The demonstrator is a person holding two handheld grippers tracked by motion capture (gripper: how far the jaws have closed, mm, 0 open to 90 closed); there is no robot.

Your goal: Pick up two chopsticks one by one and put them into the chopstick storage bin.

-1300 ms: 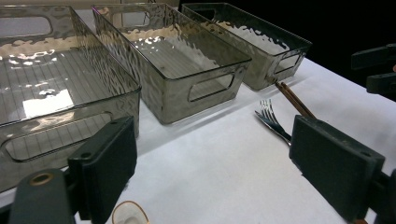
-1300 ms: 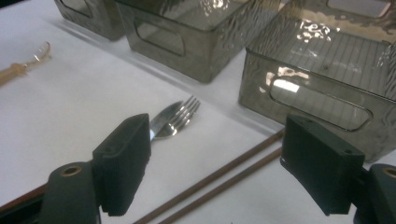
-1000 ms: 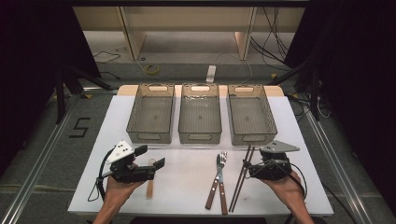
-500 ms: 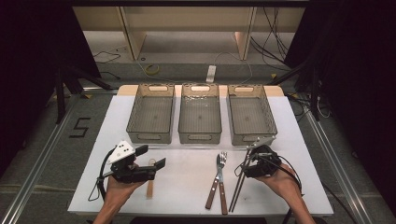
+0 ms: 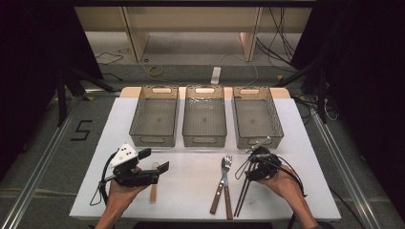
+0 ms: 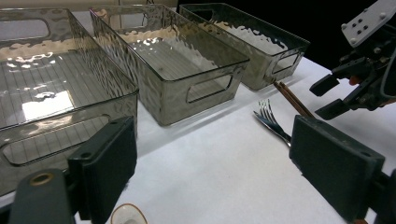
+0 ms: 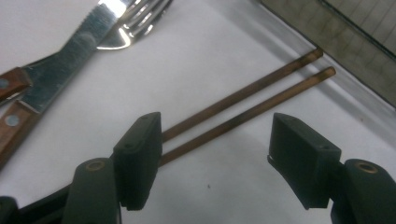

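Two brown chopsticks [image 5: 242,193] lie side by side on the white table [image 5: 191,191], right of a wood-handled fork [image 5: 226,167] and knife [image 5: 217,195]. My right gripper [image 5: 253,160] hangs low over the chopsticks' far ends, pointing down. In the right gripper view its jaws stand open and have just been closing. The chopsticks [image 7: 252,100] run across the gap of the right gripper [image 7: 219,154] and pass behind the left pad, untouched. My left gripper [image 5: 155,161] is open and empty above a small wooden spoon [image 5: 154,187], whose tip [image 6: 128,215] shows in the left gripper view.
Three smoky clear trays [image 5: 155,138] [image 5: 204,139] [image 5: 258,139] stand in a row across the far half of the table. The right tray's wall [image 7: 355,51] is close behind the chopstick tips. The fork [image 6: 273,123] lies between the two grippers.
My right gripper has moved left and down onto the chopsticks and tipped to point downward, and its jaws have narrowed. The left gripper has stayed where it was.
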